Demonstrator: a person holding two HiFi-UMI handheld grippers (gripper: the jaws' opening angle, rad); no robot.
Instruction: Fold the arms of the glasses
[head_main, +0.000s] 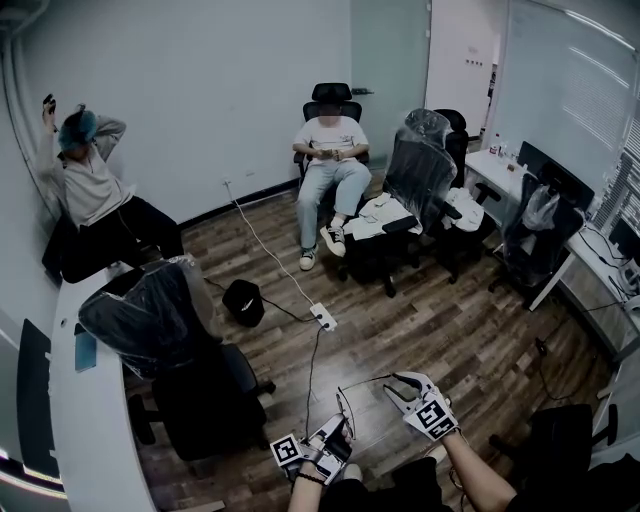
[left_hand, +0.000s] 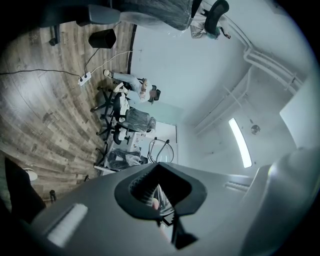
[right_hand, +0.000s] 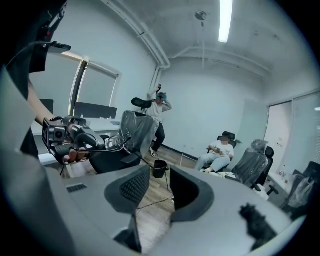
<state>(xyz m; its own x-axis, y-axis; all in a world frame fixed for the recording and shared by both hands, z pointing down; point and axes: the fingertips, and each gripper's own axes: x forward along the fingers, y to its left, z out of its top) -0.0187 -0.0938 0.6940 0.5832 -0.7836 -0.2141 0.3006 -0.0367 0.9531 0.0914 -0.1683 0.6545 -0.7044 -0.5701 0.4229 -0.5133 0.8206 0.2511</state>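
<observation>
Office. Around you: black swivel chairs (head_main: 332, 100), a plastic-wrapped chair (head_main: 145, 315); long white tabletops (head_main: 90, 430) along the walls carrying monitors (head_main: 565, 185); a power strip (head_main: 323, 318) and cable (head_main: 262, 248) on the wood-plank floor (head_main: 450, 330).

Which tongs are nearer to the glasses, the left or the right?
Left. The left tongs are closed on the glasses. The right tongs are open and empty, off to one side of the glasses.

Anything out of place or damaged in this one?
Nothing spilled or broken. The glasses hang in mid-air over the floor, clamped in the left gripper; office chairs are wrapped in plastic.
</observation>
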